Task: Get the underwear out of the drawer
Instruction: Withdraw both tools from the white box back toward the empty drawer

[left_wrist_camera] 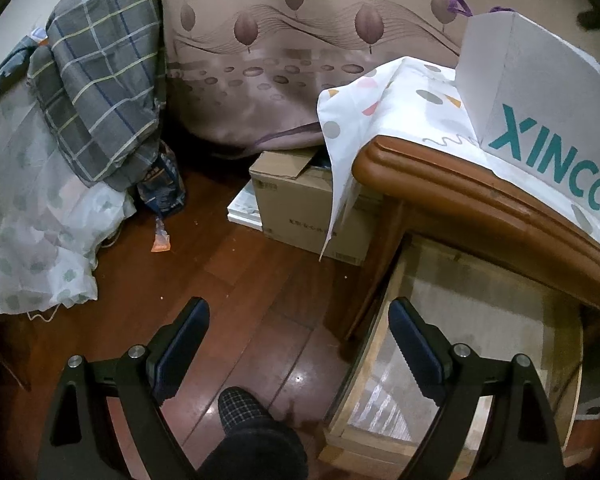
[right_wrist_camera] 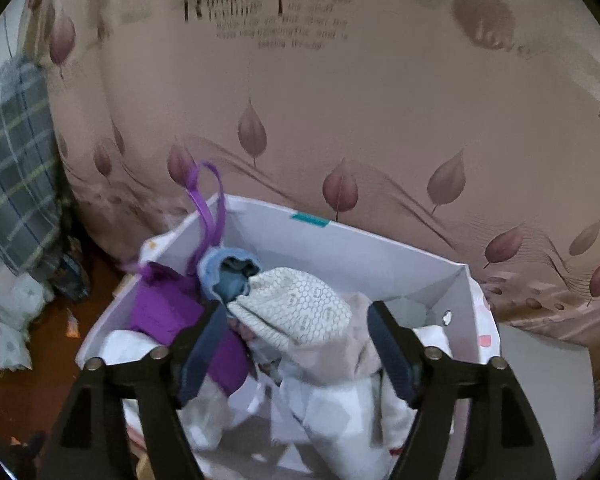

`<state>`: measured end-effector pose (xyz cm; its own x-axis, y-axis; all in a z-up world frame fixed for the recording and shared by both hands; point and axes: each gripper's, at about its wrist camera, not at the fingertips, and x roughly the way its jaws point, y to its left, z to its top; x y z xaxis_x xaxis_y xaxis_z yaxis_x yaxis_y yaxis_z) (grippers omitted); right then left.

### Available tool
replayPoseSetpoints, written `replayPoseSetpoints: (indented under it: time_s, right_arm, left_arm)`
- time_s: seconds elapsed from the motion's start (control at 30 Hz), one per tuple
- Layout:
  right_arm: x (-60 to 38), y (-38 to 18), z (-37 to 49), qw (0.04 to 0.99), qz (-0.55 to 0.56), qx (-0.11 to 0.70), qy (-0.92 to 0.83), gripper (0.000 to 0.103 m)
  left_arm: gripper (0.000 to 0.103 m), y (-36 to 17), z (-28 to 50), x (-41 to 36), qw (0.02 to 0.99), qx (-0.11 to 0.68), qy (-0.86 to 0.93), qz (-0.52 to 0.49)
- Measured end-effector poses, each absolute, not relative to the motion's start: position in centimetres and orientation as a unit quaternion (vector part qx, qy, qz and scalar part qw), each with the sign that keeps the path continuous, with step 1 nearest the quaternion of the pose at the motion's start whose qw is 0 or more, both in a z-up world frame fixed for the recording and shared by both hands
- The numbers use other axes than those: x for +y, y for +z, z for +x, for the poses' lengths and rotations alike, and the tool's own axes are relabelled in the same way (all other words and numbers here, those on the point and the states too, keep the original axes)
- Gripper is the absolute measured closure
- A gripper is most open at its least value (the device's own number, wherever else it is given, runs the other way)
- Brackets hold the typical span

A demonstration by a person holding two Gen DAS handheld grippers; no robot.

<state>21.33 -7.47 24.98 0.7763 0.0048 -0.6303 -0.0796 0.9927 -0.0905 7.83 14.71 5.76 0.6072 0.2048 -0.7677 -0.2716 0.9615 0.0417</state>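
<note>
Fingers of the left gripper [left_wrist_camera: 298,344] stand wide apart and hold nothing, poised over the dark wooden floor [left_wrist_camera: 228,280] with the right-hand finger overlapping the left edge of the open drawer [left_wrist_camera: 480,320]. That drawer is pulled out from under the rounded wooden top of the cabinet [left_wrist_camera: 440,184], and the part of its pale bottom that shows looks bare; no underwear can be made out in it from the left wrist view. A white paper bag [left_wrist_camera: 540,92] with teal lettering stands on a dotted cloth [left_wrist_camera: 384,92] spread over the cabinet top.

Further right, the right gripper [right_wrist_camera: 296,334] hovers over the mouth of that same white bag, its fingers also spread wide with nothing pinched between them. Just beyond and between the fingers, near the bag's left and middle, lies a bundle of garments: a blue piece [right_wrist_camera: 230,270] at the left, a white honeycomb-patterned piece [right_wrist_camera: 296,308] beside it, and purple fabric [right_wrist_camera: 168,308] against the left wall. Which of these is the underwear cannot be told for sure.

Judging from the seemingly bare drawer and the open fingers above the bag, the removal appears largely done, with the garment likely just released. Next would be drawing the right gripper clear of the bag's rim, and checking the drawer's hidden rear.
</note>
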Motion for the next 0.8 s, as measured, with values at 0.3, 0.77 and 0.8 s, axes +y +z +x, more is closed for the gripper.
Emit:
replayPoseSetpoints:
  time_s: [0.3, 0.77, 0.8]
  right_arm:
    - [-12.2, 28.0, 10.8, 0.958, 0.032, 0.284, 0.020, 0.022]
    - [-14.0, 16.7, -2.9, 0.937, 0.052, 0.340, -0.055, 0.021]
    - [-13.7, 15.6, -3.3, 0.934, 0.052, 0.349, -0.056, 0.021]
  left_arm:
    - [0.014, 5.6, 7.6, 13.7, 0.899, 0.420, 0.124, -0.016]
    - [0.014, 6.4, 5.4, 10.6, 0.908, 0.412, 0.075, 0.019]
    - [0.014, 6.5, 5.2, 10.4, 0.907, 0.414, 0.072, 0.020]
